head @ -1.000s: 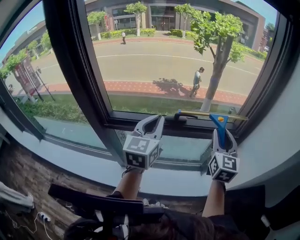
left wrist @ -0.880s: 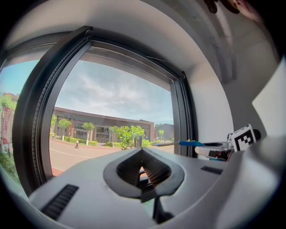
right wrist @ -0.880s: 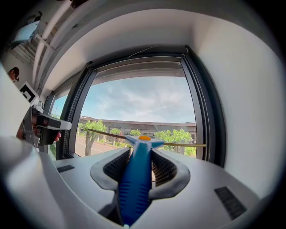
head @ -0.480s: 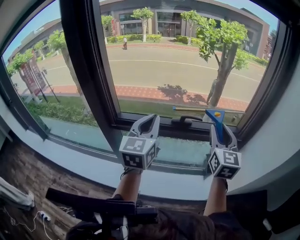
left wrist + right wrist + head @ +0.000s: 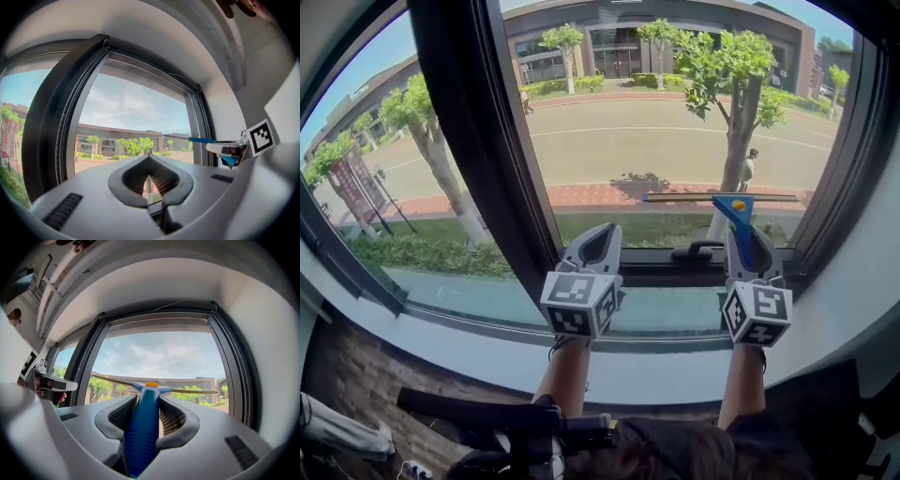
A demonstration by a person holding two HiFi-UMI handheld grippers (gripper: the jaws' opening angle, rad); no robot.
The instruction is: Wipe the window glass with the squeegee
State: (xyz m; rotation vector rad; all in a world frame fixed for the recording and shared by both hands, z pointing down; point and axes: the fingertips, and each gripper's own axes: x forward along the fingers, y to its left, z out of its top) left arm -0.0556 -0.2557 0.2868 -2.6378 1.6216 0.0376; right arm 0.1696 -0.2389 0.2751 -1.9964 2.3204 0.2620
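Observation:
The squeegee (image 5: 737, 223) has a blue handle, an orange dot and a thin horizontal blade (image 5: 720, 198). My right gripper (image 5: 749, 246) is shut on the handle and holds the blade across the lower right of the window glass (image 5: 656, 112). In the right gripper view the blue handle (image 5: 142, 432) runs up between the jaws to the blade (image 5: 187, 391). My left gripper (image 5: 600, 241) is shut with nothing in it, raised in front of the bottom frame, left of the squeegee. Its closed jaws (image 5: 150, 176) fill the left gripper view, and the squeegee (image 5: 199, 139) shows at right.
A thick dark mullion (image 5: 473, 131) splits the window left of the left gripper. A black window handle (image 5: 698, 253) sits on the bottom frame (image 5: 656, 272) between the grippers. A pale sill (image 5: 656, 361) runs below, and a white wall (image 5: 862, 281) curves in at right.
The squeegee and right gripper have risen on the glass, the blade moving from the bottom frame up. The left gripper stayed shut and shifted little. The head view tilted.

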